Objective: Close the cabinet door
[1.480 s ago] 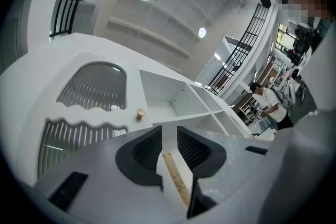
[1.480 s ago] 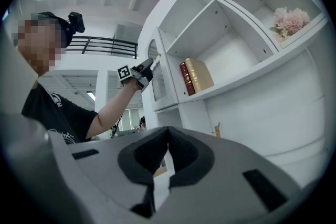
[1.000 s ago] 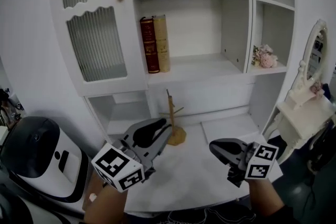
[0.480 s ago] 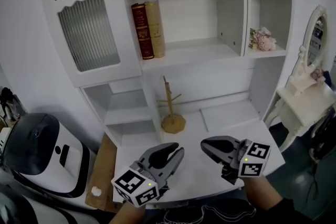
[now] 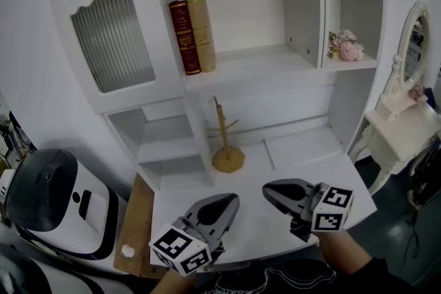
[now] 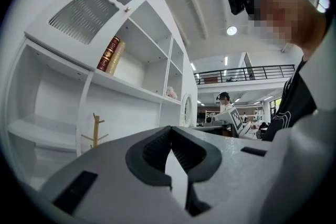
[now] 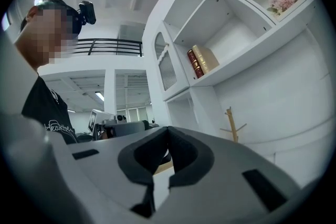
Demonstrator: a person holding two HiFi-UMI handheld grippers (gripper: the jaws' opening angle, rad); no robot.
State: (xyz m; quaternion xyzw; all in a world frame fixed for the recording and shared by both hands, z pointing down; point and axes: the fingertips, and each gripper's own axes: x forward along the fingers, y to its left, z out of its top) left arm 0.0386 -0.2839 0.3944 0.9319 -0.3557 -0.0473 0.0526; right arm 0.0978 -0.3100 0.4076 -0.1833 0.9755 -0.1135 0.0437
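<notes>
Head view shows white desk (image 5: 310,148) under white shelved cabinet (image 5: 304,7).

The left gripper (image 5: 230,201) has sunk low over the white desk (image 5: 303,155), jaws now closed

A wooden peg stand (image 5: 228,160) stands on the white desktop (image 5: 310,156).

both hand-held grippers (image 5: 231,199) (image 5: 269,188) closed, empty
</notes>
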